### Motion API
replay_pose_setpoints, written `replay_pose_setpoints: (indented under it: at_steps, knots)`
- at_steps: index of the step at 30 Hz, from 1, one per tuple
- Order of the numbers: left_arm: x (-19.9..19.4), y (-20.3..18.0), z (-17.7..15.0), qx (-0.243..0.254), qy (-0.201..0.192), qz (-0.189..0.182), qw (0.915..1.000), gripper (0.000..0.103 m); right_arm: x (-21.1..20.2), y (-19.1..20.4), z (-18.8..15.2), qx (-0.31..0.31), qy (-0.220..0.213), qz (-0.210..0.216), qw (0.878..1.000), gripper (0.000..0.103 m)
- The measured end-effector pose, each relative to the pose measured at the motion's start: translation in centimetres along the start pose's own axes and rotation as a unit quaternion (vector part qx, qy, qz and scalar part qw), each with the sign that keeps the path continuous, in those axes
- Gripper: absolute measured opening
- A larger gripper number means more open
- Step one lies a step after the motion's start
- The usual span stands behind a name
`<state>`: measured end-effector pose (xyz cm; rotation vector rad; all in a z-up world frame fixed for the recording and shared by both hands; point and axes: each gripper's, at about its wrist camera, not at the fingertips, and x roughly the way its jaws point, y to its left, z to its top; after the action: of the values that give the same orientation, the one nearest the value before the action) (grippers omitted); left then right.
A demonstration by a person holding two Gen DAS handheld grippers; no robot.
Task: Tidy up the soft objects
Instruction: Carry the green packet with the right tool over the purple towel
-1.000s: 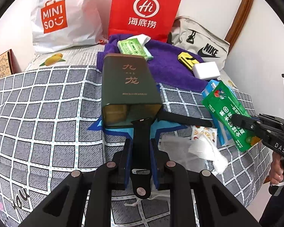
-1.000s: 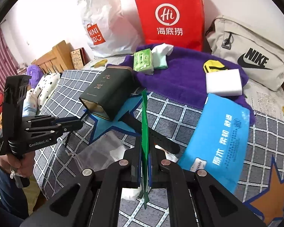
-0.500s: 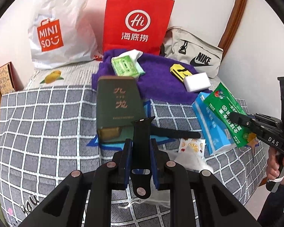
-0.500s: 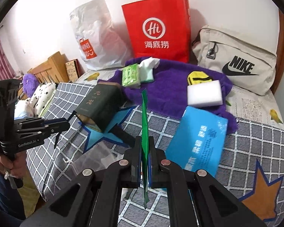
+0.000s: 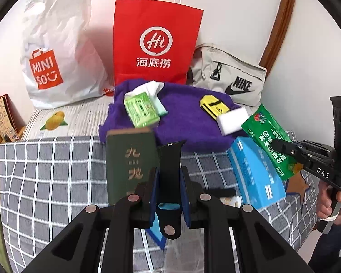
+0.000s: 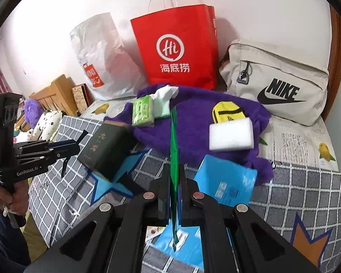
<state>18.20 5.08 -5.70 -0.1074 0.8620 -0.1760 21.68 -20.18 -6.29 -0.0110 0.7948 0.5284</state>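
- My left gripper [image 5: 169,190] pinches a black watch strap [image 5: 169,159], lifted above the checked bed cover [image 5: 45,170].
- My right gripper [image 6: 174,188] clamps a green packet [image 6: 174,150] edge-on.
- Purple towel [image 5: 181,122] lies at 12 o'clock, farther away.

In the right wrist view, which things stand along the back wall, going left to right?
White Miniso bag → red Haidilao paper bag → beige Nike bag.

left wrist: faces wall, near | right wrist: same | shared: purple towel [image 5: 184,122] [image 6: 193,122]
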Motion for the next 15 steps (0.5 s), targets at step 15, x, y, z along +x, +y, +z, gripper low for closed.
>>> replay_pose_setpoints:
  at_steps: [15]
  knots:
    - [3.8, 0.5, 6.7, 0.016, -0.009, 0.002, 0.9998, 0.018, 4.3, -3.2, 6.7, 0.021, -0.001, -0.013, 1.000, 0.005]
